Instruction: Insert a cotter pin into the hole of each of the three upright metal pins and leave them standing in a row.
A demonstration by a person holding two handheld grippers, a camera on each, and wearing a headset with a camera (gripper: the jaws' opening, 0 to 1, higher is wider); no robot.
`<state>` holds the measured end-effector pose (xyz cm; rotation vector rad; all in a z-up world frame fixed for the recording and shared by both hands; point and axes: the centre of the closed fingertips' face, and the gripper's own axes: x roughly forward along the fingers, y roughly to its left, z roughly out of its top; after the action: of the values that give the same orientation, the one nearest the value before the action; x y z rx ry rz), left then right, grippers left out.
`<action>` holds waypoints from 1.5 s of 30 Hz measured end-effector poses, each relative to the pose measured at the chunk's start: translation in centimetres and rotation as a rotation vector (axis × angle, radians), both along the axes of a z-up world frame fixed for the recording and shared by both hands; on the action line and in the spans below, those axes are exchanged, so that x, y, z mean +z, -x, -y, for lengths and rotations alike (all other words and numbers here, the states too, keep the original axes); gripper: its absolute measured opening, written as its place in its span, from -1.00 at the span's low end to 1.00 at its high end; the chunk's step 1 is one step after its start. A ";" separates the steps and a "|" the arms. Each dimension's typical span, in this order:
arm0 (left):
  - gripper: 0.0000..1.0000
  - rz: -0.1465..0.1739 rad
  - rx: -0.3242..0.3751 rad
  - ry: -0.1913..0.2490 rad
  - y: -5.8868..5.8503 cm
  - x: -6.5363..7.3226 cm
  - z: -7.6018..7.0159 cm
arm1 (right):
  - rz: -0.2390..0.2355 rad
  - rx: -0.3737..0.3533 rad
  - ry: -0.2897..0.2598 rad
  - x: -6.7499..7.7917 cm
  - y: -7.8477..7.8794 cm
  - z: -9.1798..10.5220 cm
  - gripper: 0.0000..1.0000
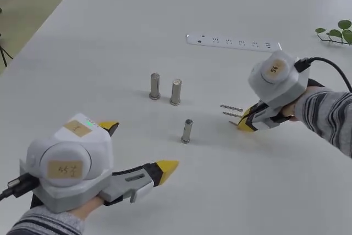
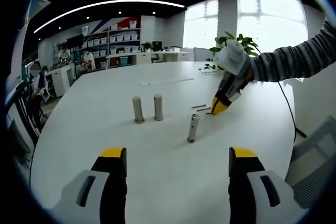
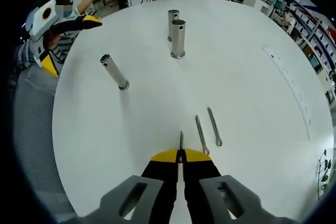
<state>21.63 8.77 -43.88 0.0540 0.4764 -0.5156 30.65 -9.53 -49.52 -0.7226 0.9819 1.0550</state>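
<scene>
On the white tabletop [image 1: 110, 37] three metal pins stand on their ends about the middle. The first metal pin [image 1: 155, 86] and the second metal pin [image 1: 176, 92] are just beside each other but not touching. The third metal pin [image 1: 187, 131] stands apart from them, closer to the near edge. The right tongs [image 1: 246, 125] are low over the tabletop toward the right edge, and they are closed on a cotter pin [image 3: 181, 139] — the right gripper view shows its thin shaft coming straight out between the two yellow tips, pointing toward the metal pins. Just beside it, on the side of the far edge, a second cotter pin [image 3: 201, 134] and a third cotter pin [image 3: 214, 126] lie flat on the tabletop, nearly parallel and slightly apart. The left tongs [image 1: 138, 147] are close to the near edge, on the left. Their jaws stand wide open with nothing between them, and in the left gripper view the third metal pin is seen well ahead of them. Toward the far edge a white power strip [image 1: 234, 42] lies flat, and the leaves of a green plant [image 1: 336, 31] come in at the right edge.
</scene>
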 end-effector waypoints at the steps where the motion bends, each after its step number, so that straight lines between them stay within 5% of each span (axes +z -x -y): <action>1: 0.55 0.000 0.000 0.000 0.0 0.0 0.0 | 0.001 0.002 0.000 0.0 0.0 0.0 -1.00; 6: 0.50 -0.007 -0.005 0.005 0.0 0.0 0.0 | 0.025 0.055 -0.005 0.0 -1.0 0.0 -1.00; 16: 0.30 0.001 -0.030 0.065 -0.2 1.1 0.9 | 0.166 0.150 -0.088 3.0 0.9 -2.1 -1.00; 24: 0.12 -0.022 -0.067 0.123 0.2 1.7 2.4 | 0.208 0.225 -0.147 4.5 4.2 -4.0 -1.00; 36: -0.29 -0.031 -0.155 0.148 1.4 2.2 4.9 | 0.260 0.354 -0.181 5.3 8.1 -6.5 -1.00; 45: -0.41 -0.048 -0.194 0.173 2.2 2.4 6.3 | 0.296 0.448 -0.226 6.2 10.6 -8.2 -1.00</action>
<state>19.46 2.45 -41.46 -0.0787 0.4746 -0.7483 20.03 -1.34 -43.29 -0.9027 0.4438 1.3737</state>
